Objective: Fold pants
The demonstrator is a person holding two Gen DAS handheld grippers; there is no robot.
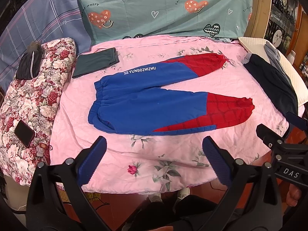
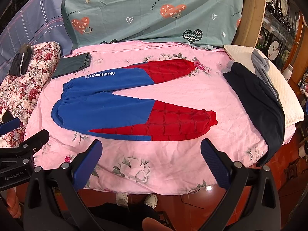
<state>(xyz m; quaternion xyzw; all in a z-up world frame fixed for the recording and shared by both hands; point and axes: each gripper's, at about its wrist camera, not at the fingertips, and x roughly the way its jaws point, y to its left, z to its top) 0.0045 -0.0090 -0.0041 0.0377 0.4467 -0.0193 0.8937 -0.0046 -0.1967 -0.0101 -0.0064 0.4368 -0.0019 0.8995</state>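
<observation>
1. Pink floral sheet [image 1: 119, 165] covers the table; a teal heart-print cloth [image 1: 163, 5] hangs behind, a floral quilt [image 1: 28, 100] lies left, and dark garments [image 2: 256, 104] lie right
2. Blue-and-red pants [image 1: 154, 105] lie flat, waistband left, legs splayed right, beyond both tools, untouched
3. Left gripper [image 1: 154, 154] and right gripper [image 2: 151, 154] gape wide, empty
4. Only the left view shows a phone [image 1: 24, 133] on the quilt

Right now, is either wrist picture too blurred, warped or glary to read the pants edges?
Left wrist view: blue-and-red fleece pants sharp, evenly lit; fisheye bends the pink floral sheet. Right wrist view: same sharpness; one glare spot on the red floor, clear of the cloth.
</observation>
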